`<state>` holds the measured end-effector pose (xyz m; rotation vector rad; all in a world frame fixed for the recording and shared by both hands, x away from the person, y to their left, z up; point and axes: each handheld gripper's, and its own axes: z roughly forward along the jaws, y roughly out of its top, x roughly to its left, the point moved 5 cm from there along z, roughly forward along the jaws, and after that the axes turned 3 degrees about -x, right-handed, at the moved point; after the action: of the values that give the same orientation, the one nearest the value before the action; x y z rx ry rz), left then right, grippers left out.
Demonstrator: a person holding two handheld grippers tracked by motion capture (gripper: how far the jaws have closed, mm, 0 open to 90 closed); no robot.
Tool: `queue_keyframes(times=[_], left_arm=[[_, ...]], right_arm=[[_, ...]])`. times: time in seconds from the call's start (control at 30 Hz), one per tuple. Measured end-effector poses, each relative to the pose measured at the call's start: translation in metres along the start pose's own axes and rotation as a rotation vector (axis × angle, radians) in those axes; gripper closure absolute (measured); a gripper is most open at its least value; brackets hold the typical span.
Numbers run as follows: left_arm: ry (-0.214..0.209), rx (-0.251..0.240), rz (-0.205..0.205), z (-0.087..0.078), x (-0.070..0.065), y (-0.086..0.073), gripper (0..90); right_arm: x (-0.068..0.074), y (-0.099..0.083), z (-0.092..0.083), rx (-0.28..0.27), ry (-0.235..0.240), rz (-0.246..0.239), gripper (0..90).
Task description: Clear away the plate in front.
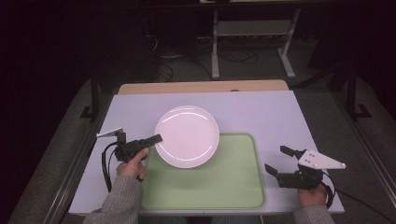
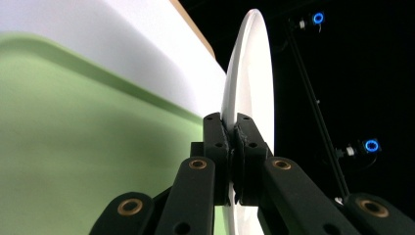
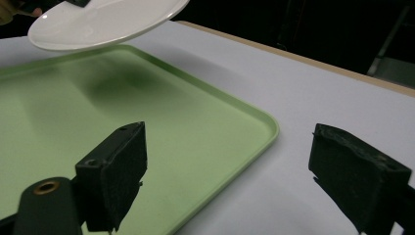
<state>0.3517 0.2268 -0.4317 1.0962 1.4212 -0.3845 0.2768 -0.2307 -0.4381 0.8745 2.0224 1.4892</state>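
While my left gripper (image 1: 158, 138) pinches the plate (image 1: 187, 136) by its left rim, the plate hangs clear of the tray (image 1: 233, 186), over its upper-left corner, at the middle of the high view. In the left gripper view my jaws are pressed on the rim, with the plate (image 2: 249, 78) rising edge-on up the centre and the tray (image 2: 73, 147) filling the left. My right gripper (image 1: 279, 161) sits at the lower right, on the white table (image 1: 271, 112) beside the tray, jaws spread wide with nothing between them. In the right gripper view the plate (image 3: 107, 22) floats at the upper left, above its shadow on the tray (image 3: 195, 132).
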Motion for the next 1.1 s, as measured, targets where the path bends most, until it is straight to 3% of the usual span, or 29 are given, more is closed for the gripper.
queue_keyframes(times=[0.53,1.1], left_arm=[[0.026,0.089,0.036,0.009,-0.002,-0.017,86.1],[0.091,0.194,0.065,0.013,0.013,-0.041,86.0]], right_arm=[[0.000,0.000,0.000,-0.002,0.000,0.001,13.5],[0.001,0.000,0.000,-0.002,0.001,0.000,13.5]])
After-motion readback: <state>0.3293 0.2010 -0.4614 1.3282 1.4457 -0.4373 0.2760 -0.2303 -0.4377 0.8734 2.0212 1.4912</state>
